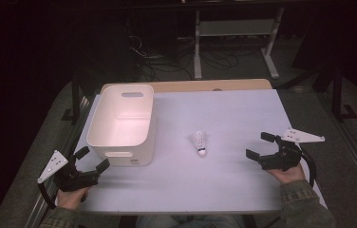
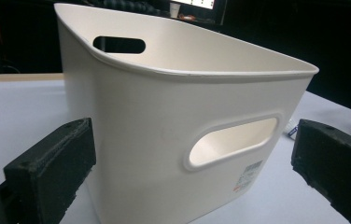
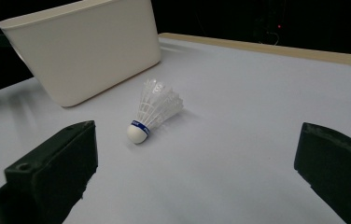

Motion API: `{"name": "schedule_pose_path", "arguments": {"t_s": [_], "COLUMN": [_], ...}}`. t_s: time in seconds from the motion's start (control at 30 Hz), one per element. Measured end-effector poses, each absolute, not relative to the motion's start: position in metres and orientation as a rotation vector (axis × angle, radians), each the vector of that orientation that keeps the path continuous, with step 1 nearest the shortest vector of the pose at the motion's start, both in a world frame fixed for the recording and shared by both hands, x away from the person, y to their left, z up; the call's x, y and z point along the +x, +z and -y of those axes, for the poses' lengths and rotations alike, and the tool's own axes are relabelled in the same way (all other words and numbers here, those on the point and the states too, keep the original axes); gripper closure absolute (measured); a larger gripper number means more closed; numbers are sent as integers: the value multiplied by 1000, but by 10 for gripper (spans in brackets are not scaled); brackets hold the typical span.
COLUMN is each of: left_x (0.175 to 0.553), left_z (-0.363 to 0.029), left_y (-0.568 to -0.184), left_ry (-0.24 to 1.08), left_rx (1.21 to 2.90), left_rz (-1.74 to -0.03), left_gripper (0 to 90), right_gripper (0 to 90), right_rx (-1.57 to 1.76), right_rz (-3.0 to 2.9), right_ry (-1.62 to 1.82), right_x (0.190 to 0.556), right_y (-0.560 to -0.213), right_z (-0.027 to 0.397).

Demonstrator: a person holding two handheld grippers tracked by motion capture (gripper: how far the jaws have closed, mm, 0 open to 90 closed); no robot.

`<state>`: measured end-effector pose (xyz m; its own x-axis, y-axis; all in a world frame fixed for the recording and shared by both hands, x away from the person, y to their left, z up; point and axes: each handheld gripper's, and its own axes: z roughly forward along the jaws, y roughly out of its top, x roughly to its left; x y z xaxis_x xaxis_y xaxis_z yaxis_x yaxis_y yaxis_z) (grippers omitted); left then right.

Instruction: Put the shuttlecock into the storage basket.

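Right gripper (image 1: 258,145) spread wide, empty, aimed at shuttlecock (image 1: 199,142) for pickup. Left gripper (image 1: 92,158) likewise unclenched, facing bin (image 1: 122,124), probably to steady it.

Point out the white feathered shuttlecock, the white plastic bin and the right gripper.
white feathered shuttlecock (image 3: 151,114): right gripper view, on the feather skirt.
white plastic bin (image 1: 101,127): high view, on its left rim.
right gripper (image 1: 258,147): high view, midway between its fingertips.

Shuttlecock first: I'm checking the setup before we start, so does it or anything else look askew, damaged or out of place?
Nothing stands out. The shuttlecock lies on its side on the table, feathers intact as far as I can tell. The bin stands upright and shows nothing inside. Both grippers, left and right, are open and apart from everything.
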<state>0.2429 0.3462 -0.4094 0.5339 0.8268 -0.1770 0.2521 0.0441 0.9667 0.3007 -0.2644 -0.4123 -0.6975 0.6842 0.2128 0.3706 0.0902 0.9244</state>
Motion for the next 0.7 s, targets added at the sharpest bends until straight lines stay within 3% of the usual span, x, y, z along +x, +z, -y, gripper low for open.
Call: {"name": "schedule_pose_path", "arguments": {"t_s": [0.7], "left_x": [242], "left_z": [-347], "left_y": [-409], "left_ry": [568], "left_rx": [1500], "left_rz": [-975], "left_gripper": [0], "right_gripper": [0], "right_rx": [1029], "right_rz": [-2112], "right_ry": [1626], "right_x": [301], "right_y": [-407], "right_z": [260]}}
